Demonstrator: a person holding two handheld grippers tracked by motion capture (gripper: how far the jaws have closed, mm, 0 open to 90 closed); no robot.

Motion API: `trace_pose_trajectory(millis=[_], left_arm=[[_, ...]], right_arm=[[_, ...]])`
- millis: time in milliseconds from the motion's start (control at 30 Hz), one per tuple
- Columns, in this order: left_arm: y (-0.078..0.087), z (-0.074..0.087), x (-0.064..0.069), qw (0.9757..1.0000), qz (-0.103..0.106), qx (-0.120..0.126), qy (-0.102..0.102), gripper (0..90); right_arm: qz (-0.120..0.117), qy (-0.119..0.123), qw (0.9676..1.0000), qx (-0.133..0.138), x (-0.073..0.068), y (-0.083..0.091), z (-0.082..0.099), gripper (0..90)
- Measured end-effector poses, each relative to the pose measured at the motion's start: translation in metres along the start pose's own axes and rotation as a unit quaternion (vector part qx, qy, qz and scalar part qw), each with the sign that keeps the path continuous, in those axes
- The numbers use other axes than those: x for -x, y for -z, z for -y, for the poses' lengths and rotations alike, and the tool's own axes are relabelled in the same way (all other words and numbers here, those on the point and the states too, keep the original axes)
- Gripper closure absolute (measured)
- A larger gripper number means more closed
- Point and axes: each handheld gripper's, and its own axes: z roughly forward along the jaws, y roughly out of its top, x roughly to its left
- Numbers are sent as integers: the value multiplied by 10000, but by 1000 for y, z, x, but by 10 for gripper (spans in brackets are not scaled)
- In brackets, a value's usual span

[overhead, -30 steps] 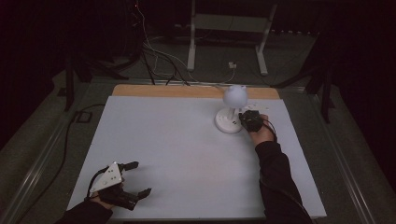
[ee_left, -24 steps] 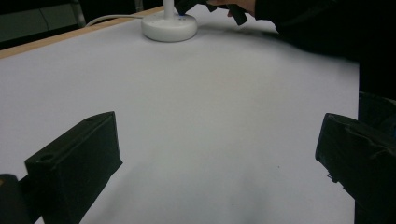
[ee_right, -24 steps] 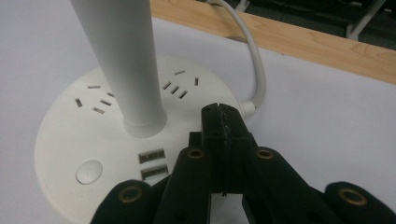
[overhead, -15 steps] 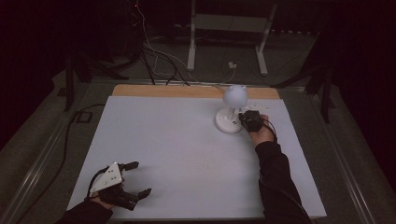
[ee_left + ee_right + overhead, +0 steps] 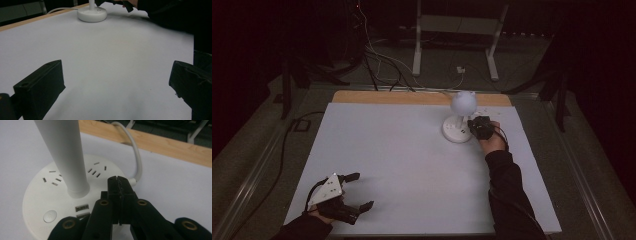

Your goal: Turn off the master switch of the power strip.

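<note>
A white desk lamp [image 5: 458, 122] with a round base [image 5: 47, 202] stands at the back right of the white table; its base has socket slots, two USB ports [image 5: 82, 208] and a round button [image 5: 50, 216]. My right gripper [image 5: 477, 129] is shut with nothing between its jaws, tips [image 5: 119, 183] just above the base's right rim beside the lamp's stem [image 5: 65, 155]. My left gripper [image 5: 357, 190] rests open near the table's front left corner, with bare table between its jaws [image 5: 117, 82]. The lamp base [image 5: 92, 14] appears far off in the left gripper view.
The lamp's white cable [image 5: 135, 155] loops off the base toward the table's wooden back edge [image 5: 412, 97]. Cables and a metal stand [image 5: 457, 45] lie on the dark floor beyond. White tabletop [image 5: 412, 160] spreads between the two hands.
</note>
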Motion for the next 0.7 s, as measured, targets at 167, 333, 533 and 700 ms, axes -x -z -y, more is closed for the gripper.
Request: trace_pose_trajectory(millis=[167,333,533,700], left_arm=[[0,0,0,10000,-11,-6,7,4],[0,0,0,10000,-32,-19,-4,4],[0,0,0,10000,-45,-20,-6,4],[0,0,0,10000,-45,-25,-8,4]], right_arm=[[-119,-220,9994,227,4,8,-3,826],[-147,-242,9991,323,6,16,-6,718],[-256,-263,9980,506,8,27,-6,500],[-486,-319,9962,649,8,36,-9,328]])
